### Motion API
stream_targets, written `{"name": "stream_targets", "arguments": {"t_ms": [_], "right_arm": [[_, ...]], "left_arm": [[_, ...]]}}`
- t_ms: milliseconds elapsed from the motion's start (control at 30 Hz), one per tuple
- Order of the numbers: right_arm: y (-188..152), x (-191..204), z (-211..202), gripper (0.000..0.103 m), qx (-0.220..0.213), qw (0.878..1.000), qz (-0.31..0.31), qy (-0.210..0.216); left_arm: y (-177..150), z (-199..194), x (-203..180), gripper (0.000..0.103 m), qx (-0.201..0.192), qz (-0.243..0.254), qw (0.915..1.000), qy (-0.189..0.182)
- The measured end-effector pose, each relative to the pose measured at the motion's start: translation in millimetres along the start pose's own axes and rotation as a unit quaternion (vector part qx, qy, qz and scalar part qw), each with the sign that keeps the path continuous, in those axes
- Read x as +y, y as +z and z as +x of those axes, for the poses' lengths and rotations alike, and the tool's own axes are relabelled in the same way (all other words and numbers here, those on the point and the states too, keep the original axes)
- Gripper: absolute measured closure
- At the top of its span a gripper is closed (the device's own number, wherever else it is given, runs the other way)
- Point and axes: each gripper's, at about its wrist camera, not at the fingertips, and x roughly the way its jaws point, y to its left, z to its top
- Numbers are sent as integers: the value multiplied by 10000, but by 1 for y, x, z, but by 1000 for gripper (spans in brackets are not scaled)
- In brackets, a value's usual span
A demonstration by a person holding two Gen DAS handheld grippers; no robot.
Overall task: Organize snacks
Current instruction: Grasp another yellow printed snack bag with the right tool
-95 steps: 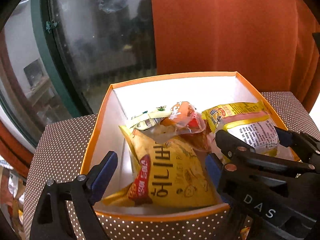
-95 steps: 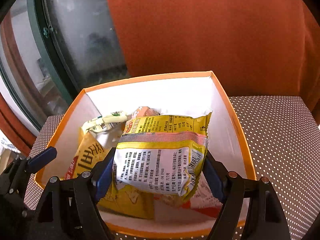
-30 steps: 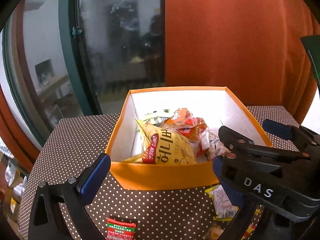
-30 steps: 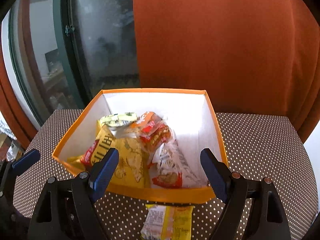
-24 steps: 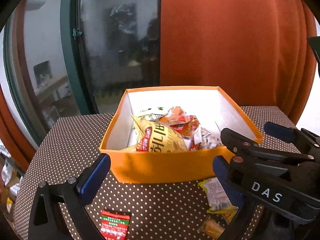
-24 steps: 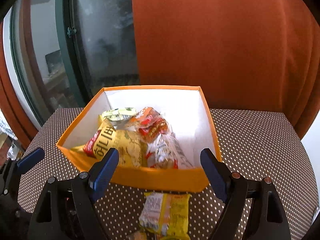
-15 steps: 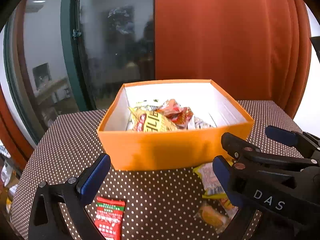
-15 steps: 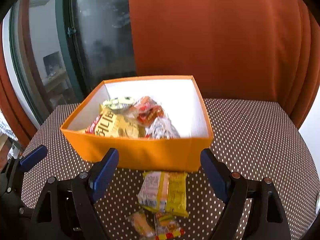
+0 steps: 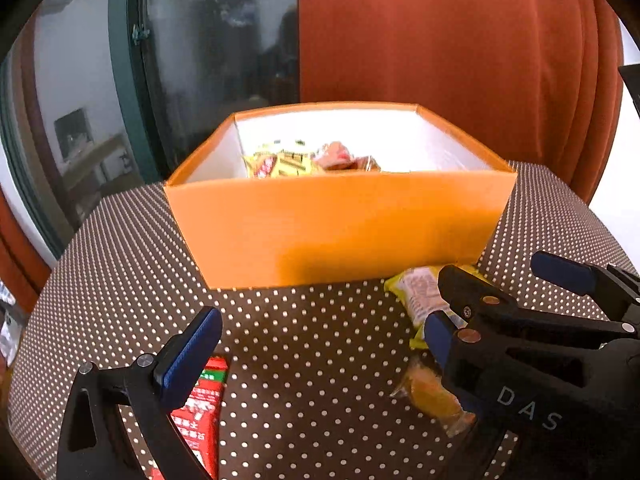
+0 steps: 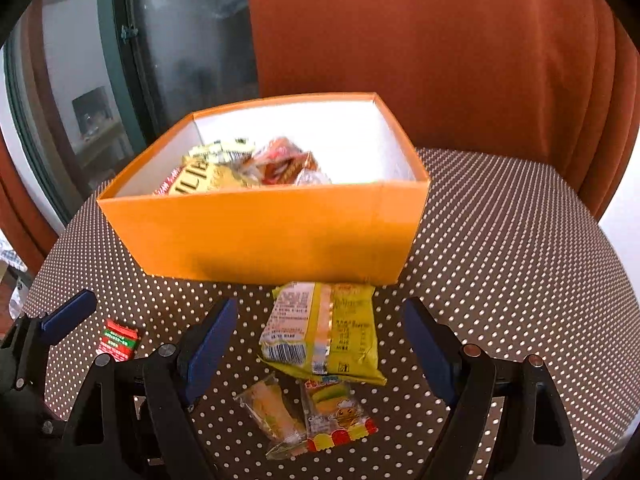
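We are holding the right gripper (image 10: pixel 316 350) low over the counter (image 10: pixel 500 248), its jaws standing wide apart with nothing between the pads. The yellow snack packet (image 10: pixel 322 332) is lying flat in that gap, label side up, its far edge just beside the front wall of the orange box (image 10: pixel 272 232). We judge this to be the next pick: the jaws are already straddling it, and the packet is lying outside the box it belongs in.

Nearer the camera, two small wrapped sweets are resting side by side: a clear-wrapped yellow candy (image 10: pixel 274 412) and a cartoon-printed gummy packet (image 10: pixel 338 414), touching or nearly so.

The left gripper (image 9: pixel 320 340) is also gaping open and carrying nothing. A red snack packet (image 9: pixel 202 404) is lying partly under its left finger, probably that gripper's target.

The box is sitting toward the back of the polka-dot counter, open-topped, already holding several bags, among them a yellow chip bag (image 10: pixel 204 176) and an orange-red wrapper (image 10: pixel 282 160). The right half of the box interior is showing white wall, so we expect room for the loose items. Four pieces are still lying outside; sorting looks partly done.

A thin foil packet may slip or crumple between flat pads.
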Motion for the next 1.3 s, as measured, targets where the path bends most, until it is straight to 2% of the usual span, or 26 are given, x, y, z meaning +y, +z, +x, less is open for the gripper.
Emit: {"name": "stream_targets", "arguments": {"t_ms": [467,733,933,1300], "right_arm": [[-20,-4,52,17,601,9980,186,74],[-25,-1,62,19,597,9979,159,171],[-25,3,58,34,511,9984,125,190],[-24,3,26,37,251,9995,124,129]], "left_arm": [[-16,45,-3,6,527,105,9985,117],[-19,59,1,6,714,30,9974,88],[-17,56,-2,6,667,76,9977,73],[-11,29,-1,6,354,160,9992,3]]}}
